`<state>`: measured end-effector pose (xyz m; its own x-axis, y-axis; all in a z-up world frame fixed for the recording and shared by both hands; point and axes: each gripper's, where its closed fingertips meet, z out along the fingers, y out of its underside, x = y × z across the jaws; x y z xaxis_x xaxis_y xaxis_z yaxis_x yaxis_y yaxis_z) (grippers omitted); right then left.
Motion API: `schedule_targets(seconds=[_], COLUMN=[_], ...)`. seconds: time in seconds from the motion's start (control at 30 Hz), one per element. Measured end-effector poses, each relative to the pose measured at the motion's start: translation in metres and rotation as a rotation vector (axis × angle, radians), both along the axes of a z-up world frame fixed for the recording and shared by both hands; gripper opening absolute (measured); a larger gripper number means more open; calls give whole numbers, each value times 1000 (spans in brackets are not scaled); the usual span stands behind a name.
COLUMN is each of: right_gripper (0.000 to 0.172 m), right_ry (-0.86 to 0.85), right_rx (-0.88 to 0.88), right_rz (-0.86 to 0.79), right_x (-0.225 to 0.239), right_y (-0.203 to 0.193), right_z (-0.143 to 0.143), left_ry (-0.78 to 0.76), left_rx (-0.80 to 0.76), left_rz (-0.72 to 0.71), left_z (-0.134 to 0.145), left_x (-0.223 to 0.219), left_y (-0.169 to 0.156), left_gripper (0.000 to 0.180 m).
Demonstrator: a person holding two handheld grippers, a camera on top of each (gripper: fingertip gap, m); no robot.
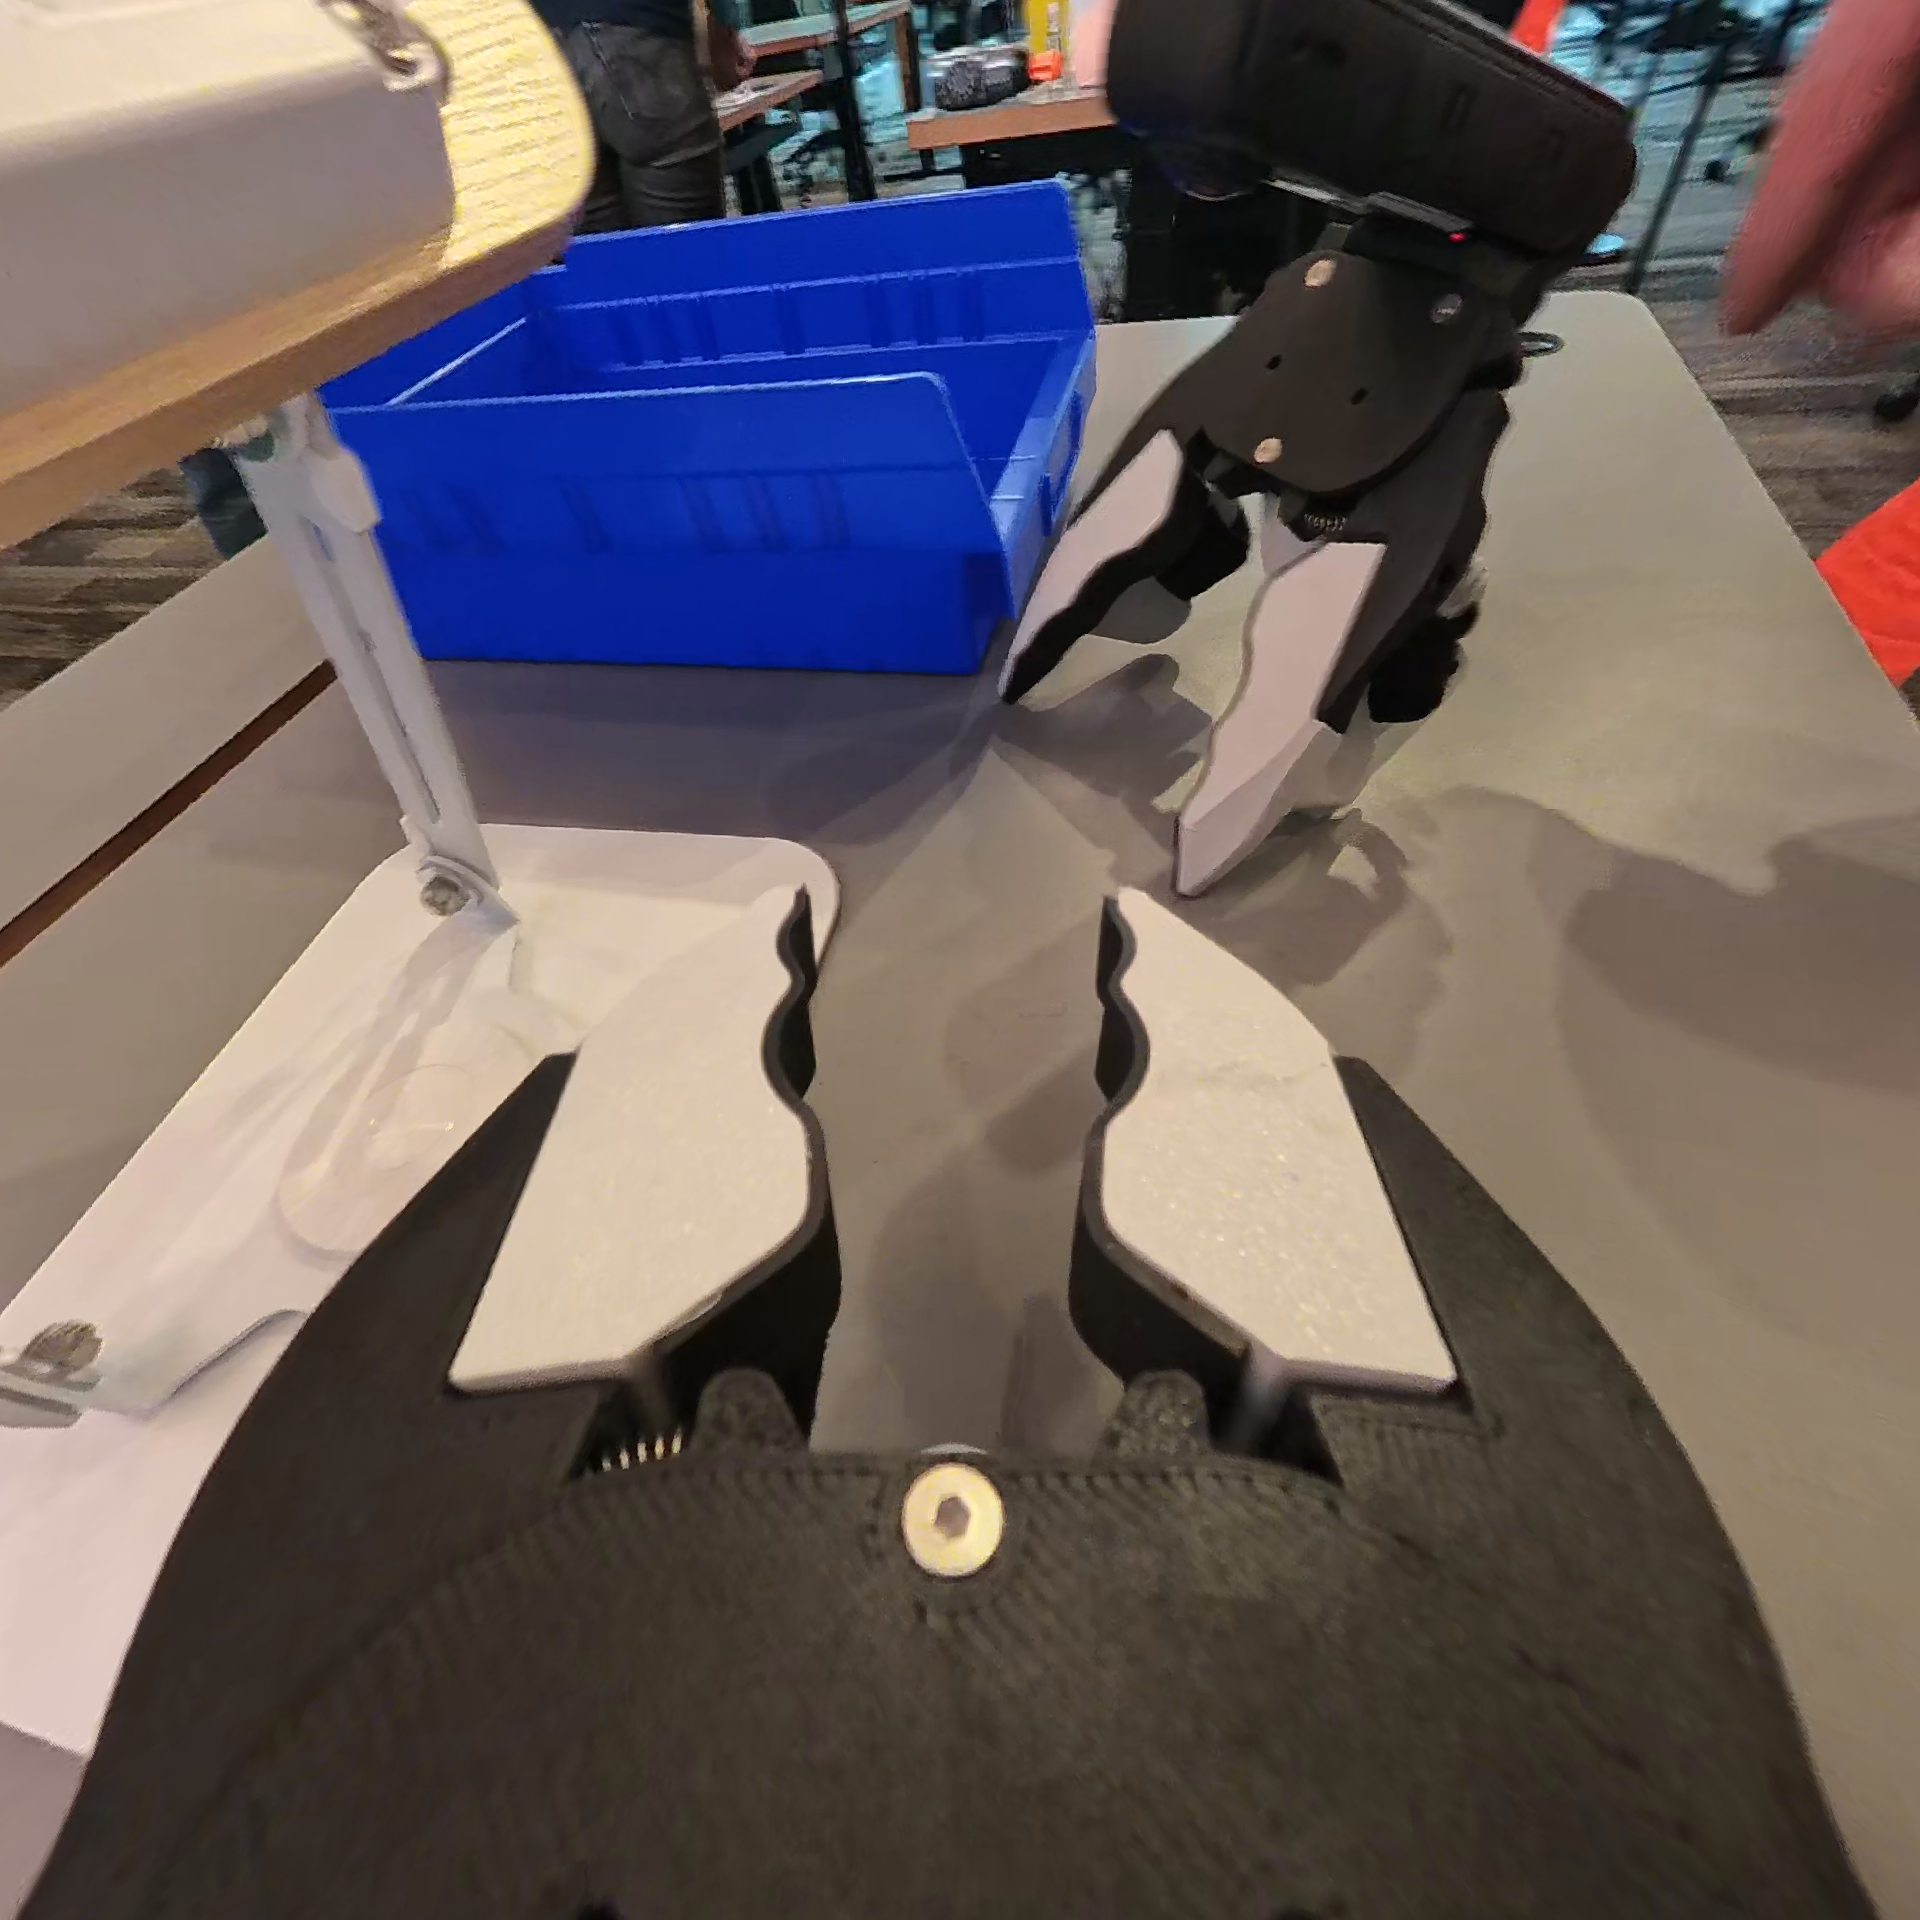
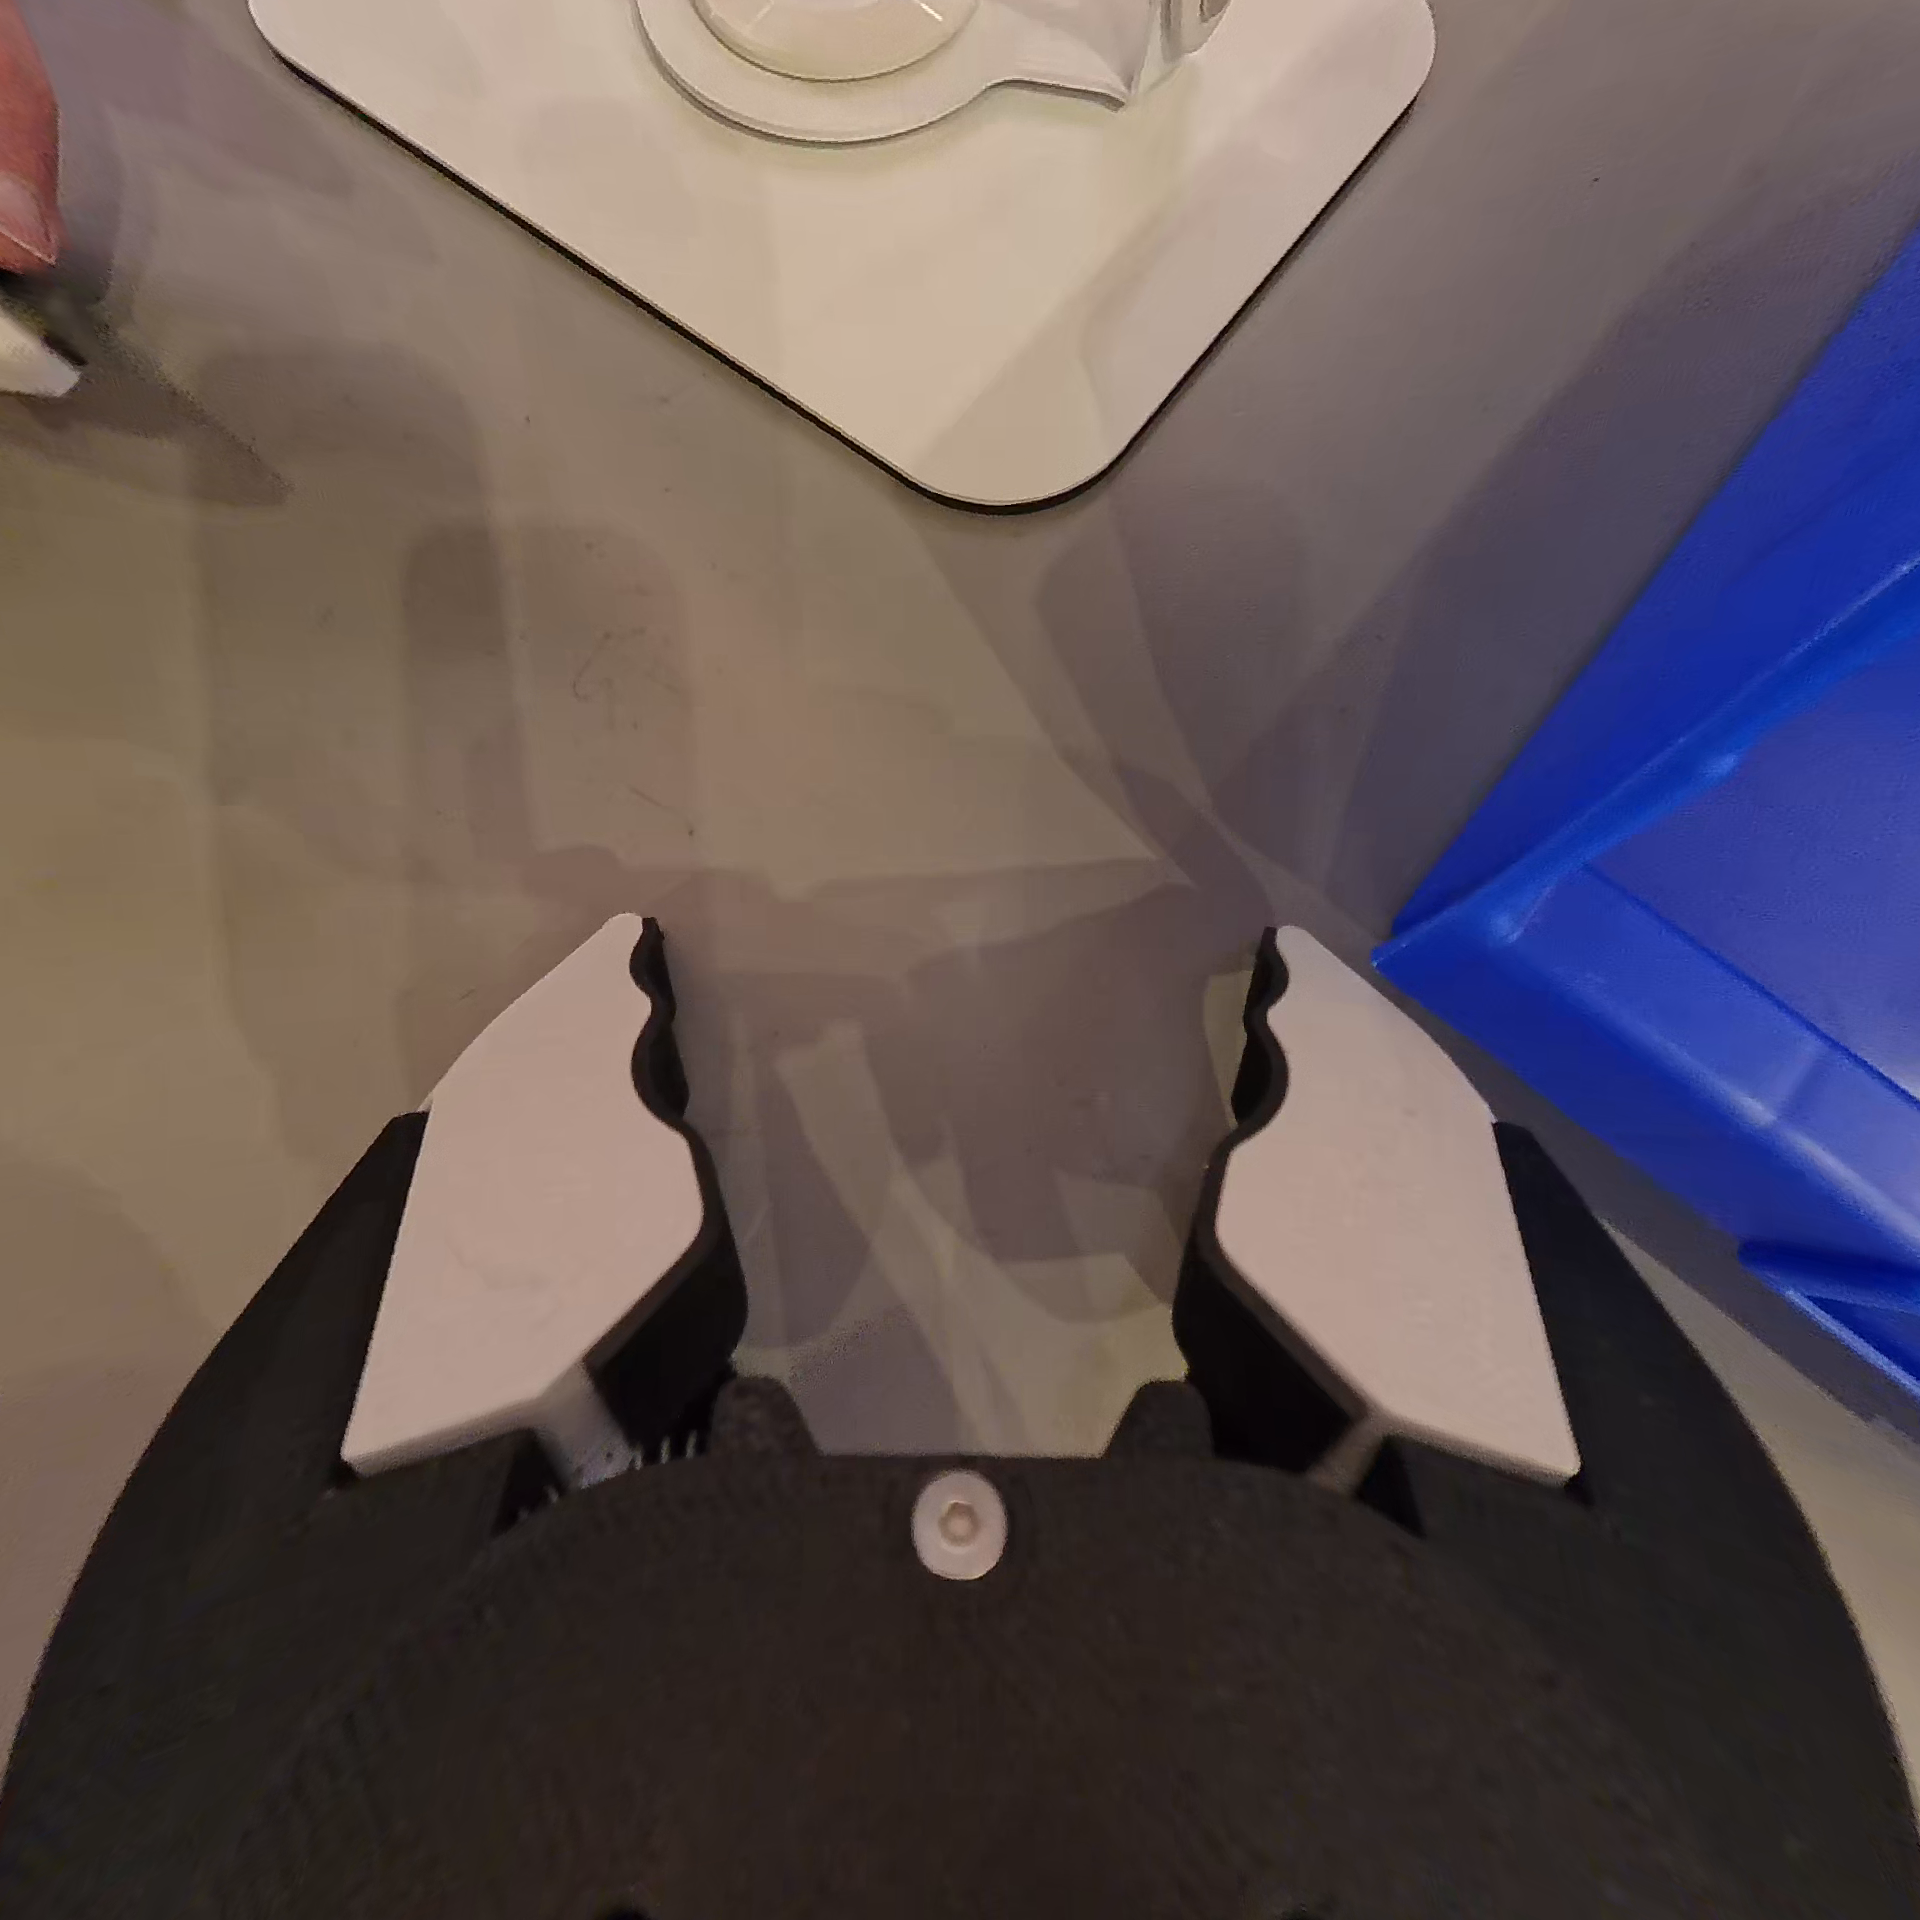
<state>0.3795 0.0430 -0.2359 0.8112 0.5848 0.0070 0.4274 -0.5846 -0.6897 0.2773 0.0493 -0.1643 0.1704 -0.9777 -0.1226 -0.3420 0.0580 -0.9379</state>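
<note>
Nothing is being held: the left hand-held gripper (image 1: 956,914) is being kept partly open and the right hand-held gripper (image 2: 956,935) wide, over bare grey tabletop (image 2: 312,727). A clear, probably light and slippery plastic piece (image 2: 831,73) is lying on a white rounded board (image 2: 935,312), beside a rigid blue plastic bin (image 1: 727,468).

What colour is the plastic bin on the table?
The bin is bright blue all over. It shows best in the left wrist view.
</note>
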Motion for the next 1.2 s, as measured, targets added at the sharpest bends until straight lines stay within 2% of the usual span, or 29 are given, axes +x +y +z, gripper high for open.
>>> schedule_targets(seconds=[0.13,0.47,0.5,0.77,0.9,1.2], right_gripper=[106,106,106,106,106,106], right_ry=[0,0,0,0,0,0], right_rx=[0,0,0,0,0,0], right_rz=[0,0,0,0,0,0], right_x=[0,0,0,0,0,0], right_y=[0,0,0,0,0,0], right_z=[0,0,0,0,0,0], left_ry=[-3,59,85,159,171,189], left_rx=[-8,30,31,-4,35,11], left_rz=[51,70,98,163,210,214], left_z=[0,-2,-6,-22,-22,-25], left_x=[-1,13,13,11,6,0], left_y=[7,-11,-9,-1,9,12], left_gripper=[48,66,63,79,83,85])
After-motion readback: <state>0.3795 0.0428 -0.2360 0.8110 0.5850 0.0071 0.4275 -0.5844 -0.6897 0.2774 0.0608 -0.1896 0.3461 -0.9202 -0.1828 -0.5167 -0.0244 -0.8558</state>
